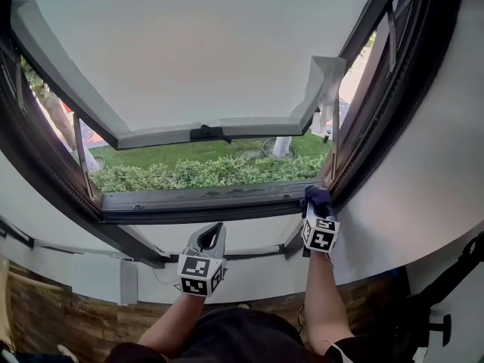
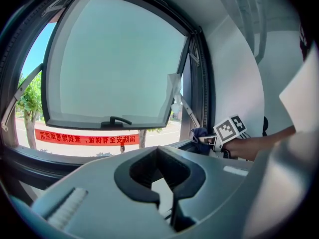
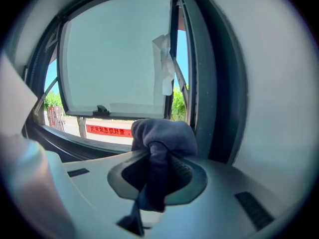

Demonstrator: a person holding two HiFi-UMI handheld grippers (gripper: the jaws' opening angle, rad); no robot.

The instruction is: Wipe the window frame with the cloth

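Note:
A dark blue cloth [image 3: 162, 136] is bunched between the jaws of my right gripper [image 1: 318, 200], which is shut on it. In the head view the cloth [image 1: 318, 197] presses against the lower right corner of the dark window frame [image 1: 212, 200]. From the left gripper view, the cloth [image 2: 201, 133] and the right gripper [image 2: 207, 139] show at that same corner. My left gripper [image 1: 212, 237] hangs below the sill, apart from the frame, jaws shut with nothing between them [image 2: 172, 193].
The window sash [image 1: 189, 51] is swung outward, its handle [image 1: 210, 133] at the bottom edge. White tape [image 1: 327, 89] hangs at the sash's right corner. White wall [image 1: 423, 187] flanks the frame's right side. Hedge and grass lie outside below.

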